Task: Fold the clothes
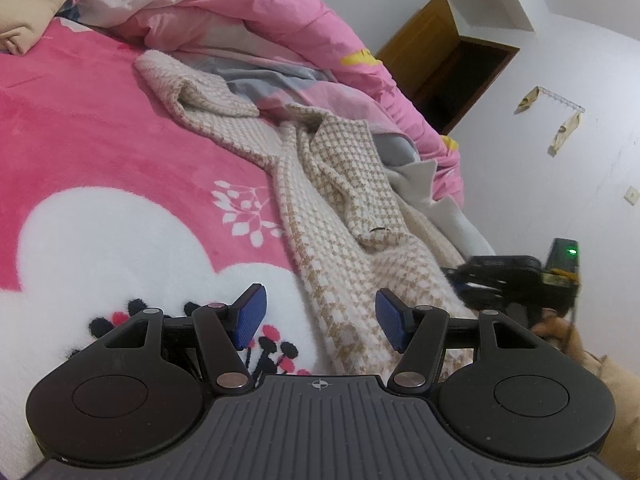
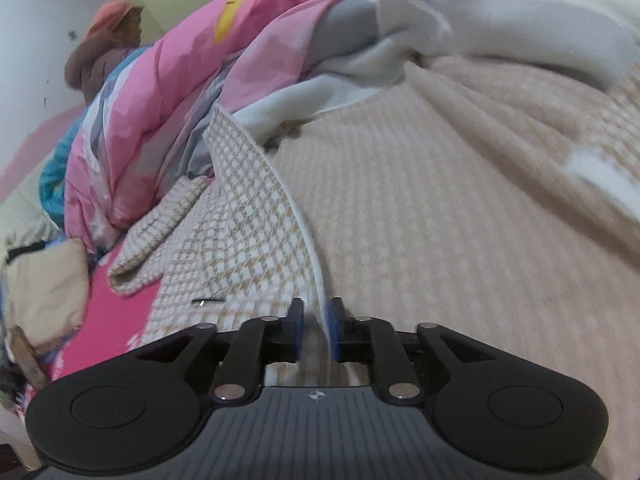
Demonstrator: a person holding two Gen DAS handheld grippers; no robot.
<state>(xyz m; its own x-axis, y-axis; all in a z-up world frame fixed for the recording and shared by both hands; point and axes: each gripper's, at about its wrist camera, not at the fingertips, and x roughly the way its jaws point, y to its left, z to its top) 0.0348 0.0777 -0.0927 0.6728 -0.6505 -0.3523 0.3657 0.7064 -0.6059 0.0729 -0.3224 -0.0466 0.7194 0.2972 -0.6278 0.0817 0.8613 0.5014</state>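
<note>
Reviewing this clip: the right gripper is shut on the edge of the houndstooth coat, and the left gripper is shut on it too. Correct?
Not quite. The left gripper is open, empty above the houndstooth coat, as the left wrist view shows. The right gripper is indeed shut on the coat's edge.

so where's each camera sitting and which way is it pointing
Left wrist: on the left hand-held gripper, open above the pink blanket, facing along the checked coat to the quilt; the right hand-held gripper and a bit of hand show at right.
Right wrist: on the right hand-held gripper, low and close, closed on the coat's white-edged hem, facing the quilt.
Shared: coat, quilt, blanket.
</note>
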